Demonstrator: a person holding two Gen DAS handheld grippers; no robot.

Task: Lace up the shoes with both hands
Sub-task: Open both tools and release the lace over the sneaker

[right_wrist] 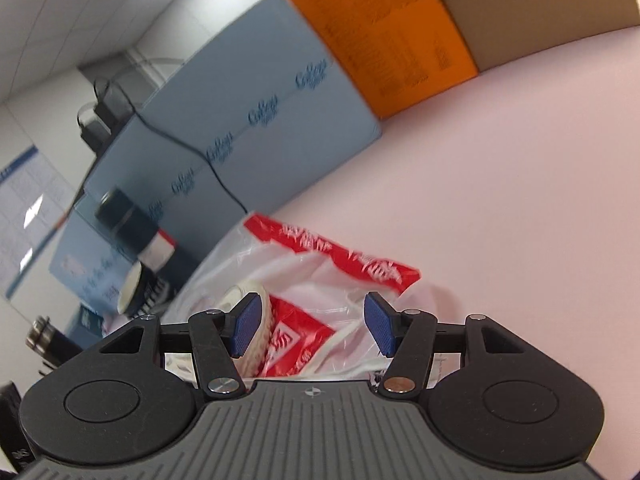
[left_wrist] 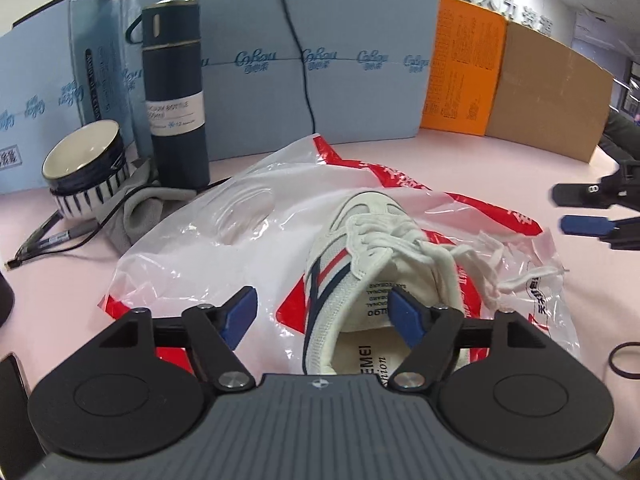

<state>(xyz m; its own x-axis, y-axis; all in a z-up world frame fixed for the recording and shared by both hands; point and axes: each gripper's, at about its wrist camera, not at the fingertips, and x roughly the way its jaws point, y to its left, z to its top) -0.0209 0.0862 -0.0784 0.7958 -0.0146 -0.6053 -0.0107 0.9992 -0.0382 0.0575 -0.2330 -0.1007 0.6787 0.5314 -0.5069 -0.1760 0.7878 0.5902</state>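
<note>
Shoe [left_wrist: 360,276]: white with navy and red stripes, lying on a crinkled red-and-clear plastic bag [left_wrist: 224,240] at centre of the left wrist view, toe toward the blue boards, opening toward the camera. Laces [left_wrist: 472,264]: loosely bunched over the tongue, loose ends trailing right across the bag; not yet drawn snug, by the look of it. Left claw [left_wrist: 324,314]: released, pads spread wide, one over the bag, the other at the shoe's collar, nothing gripped. Right claw [right_wrist: 314,326]: released, nothing pinched between pads; also visible at right edge of the left wrist view, well apart from the laces. Risks, as judged: pinching bag film together with a lace, since both lie tangled at lower centre of the right wrist view; shoe sliding on the slick bag under a pull, with nothing pinning it; thin lace ends slipping from flat pads. Obstacles at upper left: tall dark flask [left_wrist: 176,92], striped bowl [left_wrist: 86,168], grey cloth, black cable and pens, all near the bag's left edge and liable to be knocked. Open room: bare pink surface [right_wrist: 500,200] at right and far side, up to the orange and brown boards.
</note>
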